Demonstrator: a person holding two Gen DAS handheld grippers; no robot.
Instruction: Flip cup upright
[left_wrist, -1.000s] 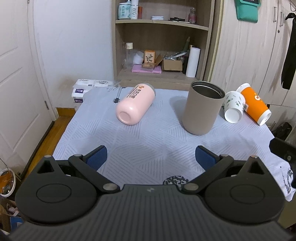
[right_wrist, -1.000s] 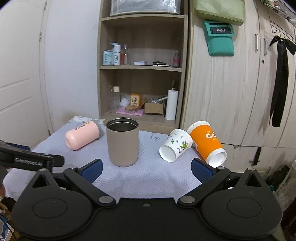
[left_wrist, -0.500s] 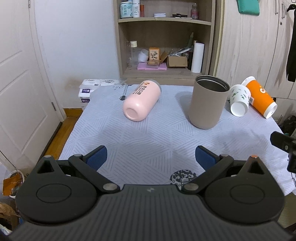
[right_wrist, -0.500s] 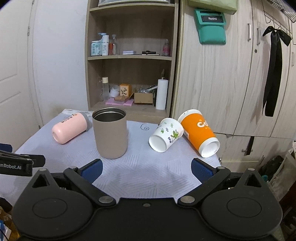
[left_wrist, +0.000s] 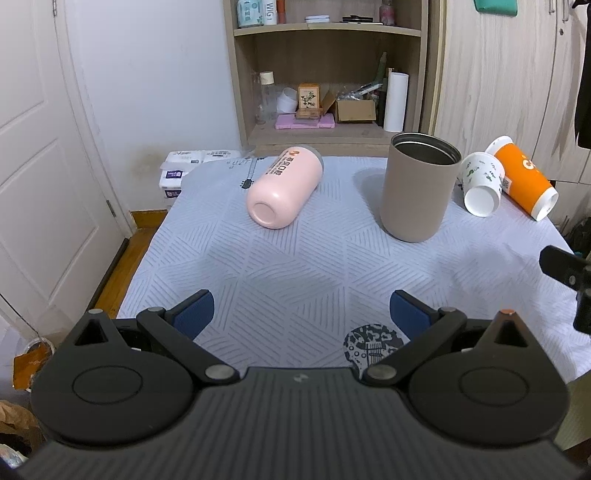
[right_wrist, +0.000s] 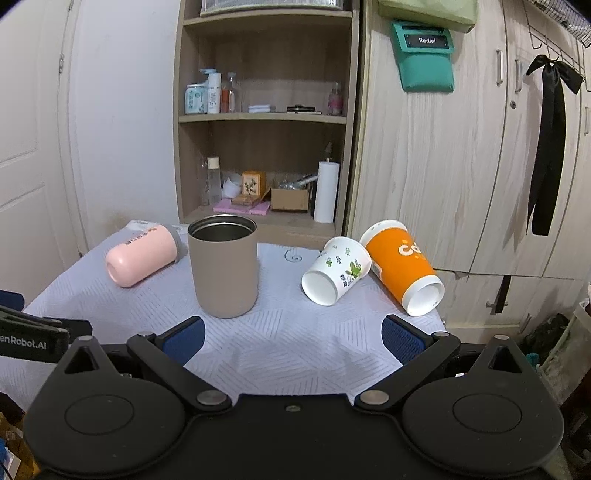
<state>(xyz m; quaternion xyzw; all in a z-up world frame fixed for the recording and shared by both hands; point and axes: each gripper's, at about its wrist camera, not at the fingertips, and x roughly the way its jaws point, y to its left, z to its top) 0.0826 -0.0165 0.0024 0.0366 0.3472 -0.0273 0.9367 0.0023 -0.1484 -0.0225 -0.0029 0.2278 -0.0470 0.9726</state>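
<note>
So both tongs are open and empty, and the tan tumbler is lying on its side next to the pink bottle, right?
Not quite: the tan tumbler stands upright, mouth up, as the right wrist view shows. The pink bottle beside it is the one lying down. The left tongs and right tongs are indeed open and empty.

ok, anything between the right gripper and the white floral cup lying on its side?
Nothing visible. Right gripper is open, with bare tablecloth up to the white floral cup. The tan tumbler stands off to the left, and the orange cup lies beside it on the right.
</note>
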